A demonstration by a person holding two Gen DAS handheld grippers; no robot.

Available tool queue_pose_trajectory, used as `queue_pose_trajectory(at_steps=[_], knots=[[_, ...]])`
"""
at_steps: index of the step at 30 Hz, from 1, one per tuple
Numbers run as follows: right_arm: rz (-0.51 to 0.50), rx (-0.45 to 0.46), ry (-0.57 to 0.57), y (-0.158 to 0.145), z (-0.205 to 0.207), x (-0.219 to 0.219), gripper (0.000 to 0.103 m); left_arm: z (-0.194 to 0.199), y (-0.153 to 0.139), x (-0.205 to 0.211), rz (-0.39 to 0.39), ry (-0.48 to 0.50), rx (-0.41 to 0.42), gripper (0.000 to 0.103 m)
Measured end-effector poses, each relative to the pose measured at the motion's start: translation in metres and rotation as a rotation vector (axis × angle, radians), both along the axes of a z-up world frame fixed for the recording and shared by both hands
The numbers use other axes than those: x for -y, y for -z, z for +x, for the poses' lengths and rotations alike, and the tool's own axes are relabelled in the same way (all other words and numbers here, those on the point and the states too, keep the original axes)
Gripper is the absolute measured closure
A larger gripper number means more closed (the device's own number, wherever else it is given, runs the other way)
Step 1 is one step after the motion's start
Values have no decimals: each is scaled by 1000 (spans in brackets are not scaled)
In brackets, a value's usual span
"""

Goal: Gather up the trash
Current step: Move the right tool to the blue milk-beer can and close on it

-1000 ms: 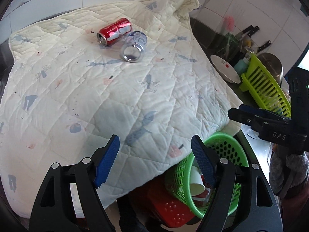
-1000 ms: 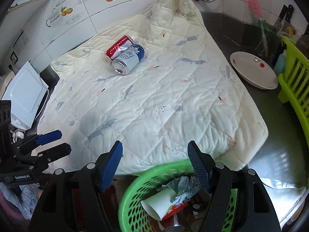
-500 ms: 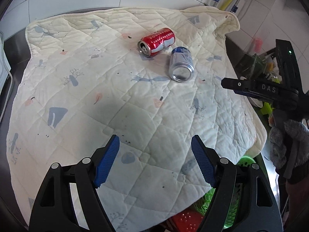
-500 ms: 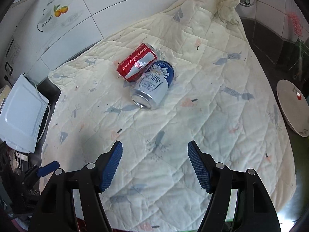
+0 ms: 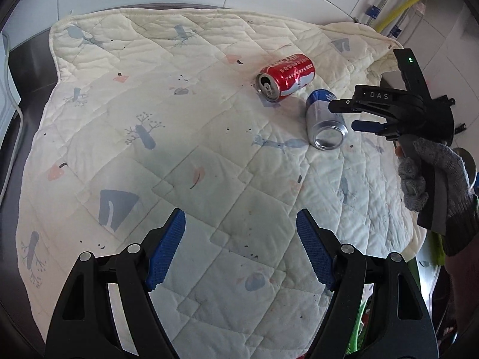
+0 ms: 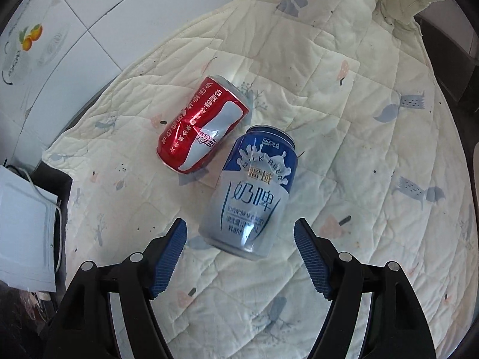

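Note:
Two empty cans lie on their sides on a cream quilted mat (image 5: 185,155). A dented red can (image 6: 203,128) lies farther away, also seen as the red can (image 5: 286,77) in the left wrist view. Just ahead of my right gripper (image 6: 241,249) lies a blue-and-silver beer can (image 6: 253,193), its near end level with the blue pads, which are apart from it. Those jaws are opening. From the left wrist view the right gripper (image 5: 347,116) hovers beside the beer can (image 5: 324,125). My left gripper (image 5: 239,248) is open over bare mat, nothing between its pads.
The quilted mat (image 6: 359,119) covers the counter against a white tiled wall (image 6: 89,15). A white board (image 6: 24,230) with a cable lies off the mat's left edge. A grey-gloved hand (image 5: 434,179) holds the right gripper. A bit of green basket (image 5: 363,314) shows at the near right.
Both grippers moved forward from above the green basket out over the mat. The right gripper closed in on the beer can, which now fills its view. The cans have not moved.

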State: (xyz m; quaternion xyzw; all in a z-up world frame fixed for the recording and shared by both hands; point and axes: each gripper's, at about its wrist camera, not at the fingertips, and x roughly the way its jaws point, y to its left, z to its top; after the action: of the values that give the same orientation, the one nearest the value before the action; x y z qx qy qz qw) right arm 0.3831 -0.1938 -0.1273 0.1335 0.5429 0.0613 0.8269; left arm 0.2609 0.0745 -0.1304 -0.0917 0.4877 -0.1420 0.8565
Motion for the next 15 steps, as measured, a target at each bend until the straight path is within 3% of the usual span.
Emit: queue_pose_trajectory(at_steps=[15], knots=[[-6, -130, 59, 40, 44, 4, 31, 18, 11, -24, -5, -38, -24, 27]])
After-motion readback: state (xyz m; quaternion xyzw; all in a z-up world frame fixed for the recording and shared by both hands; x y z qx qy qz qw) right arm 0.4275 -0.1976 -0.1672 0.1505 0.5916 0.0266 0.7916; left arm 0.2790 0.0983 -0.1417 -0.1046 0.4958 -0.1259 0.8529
